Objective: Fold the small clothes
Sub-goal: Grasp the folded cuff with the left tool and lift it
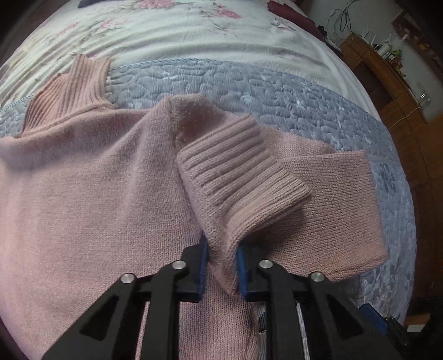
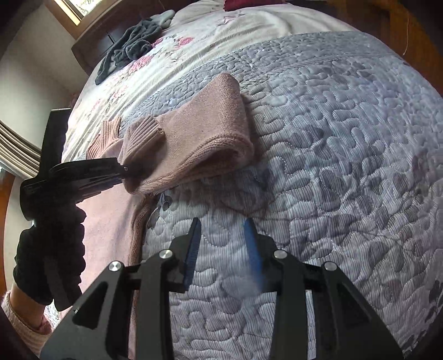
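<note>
A small pink knitted sweater (image 1: 83,193) lies spread on the grey-blue quilt (image 1: 249,88). Its ribbed collar (image 1: 72,91) points to the far left. My left gripper (image 1: 221,249) is shut on the ribbed cuff (image 1: 243,171) of a sleeve, which is drawn across the sweater's body. In the right wrist view the same sweater (image 2: 199,138) shows at the left, with the left gripper (image 2: 126,173) pinching its cuff (image 2: 144,135). My right gripper (image 2: 223,227) hovers open over bare quilt (image 2: 346,166), a short way in front of the folded sleeve, holding nothing.
A floral sheet (image 1: 166,30) covers the far half of the bed. Dark grey clothes (image 2: 130,47) lie in a heap at its far corner. A dark red cloth (image 1: 293,13) sits at the head. A wooden cabinet (image 1: 387,83) with cables stands right of the bed. A gloved hand (image 2: 49,263) holds the left gripper.
</note>
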`<action>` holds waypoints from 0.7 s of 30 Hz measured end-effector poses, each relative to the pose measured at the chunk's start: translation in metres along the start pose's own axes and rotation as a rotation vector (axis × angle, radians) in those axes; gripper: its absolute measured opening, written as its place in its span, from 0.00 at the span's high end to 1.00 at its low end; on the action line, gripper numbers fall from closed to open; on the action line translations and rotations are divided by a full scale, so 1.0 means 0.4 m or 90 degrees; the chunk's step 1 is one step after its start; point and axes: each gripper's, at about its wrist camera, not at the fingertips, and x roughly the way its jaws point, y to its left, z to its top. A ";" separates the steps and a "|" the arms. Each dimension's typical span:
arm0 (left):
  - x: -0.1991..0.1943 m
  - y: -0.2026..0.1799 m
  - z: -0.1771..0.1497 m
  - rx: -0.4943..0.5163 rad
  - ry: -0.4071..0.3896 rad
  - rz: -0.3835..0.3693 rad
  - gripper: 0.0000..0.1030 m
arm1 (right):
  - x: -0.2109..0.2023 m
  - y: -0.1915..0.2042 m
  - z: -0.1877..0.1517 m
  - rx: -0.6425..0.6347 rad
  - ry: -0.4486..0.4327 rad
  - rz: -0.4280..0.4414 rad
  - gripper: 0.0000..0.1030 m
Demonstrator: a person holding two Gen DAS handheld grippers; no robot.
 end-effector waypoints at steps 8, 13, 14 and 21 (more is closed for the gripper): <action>-0.178 0.162 -0.019 -0.044 -0.115 -0.051 0.86 | -0.010 0.055 0.021 -0.015 -0.005 0.011 0.67; -0.230 0.307 0.001 -0.066 -0.149 -0.019 0.87 | 0.012 0.108 0.054 -0.019 0.003 0.026 0.62; -0.240 0.339 0.002 -0.076 -0.156 -0.013 0.87 | 0.019 0.118 0.062 -0.017 0.005 0.029 0.61; -0.297 0.531 -0.004 -0.131 -0.194 0.018 0.87 | 0.109 0.167 0.129 0.021 0.049 0.070 0.52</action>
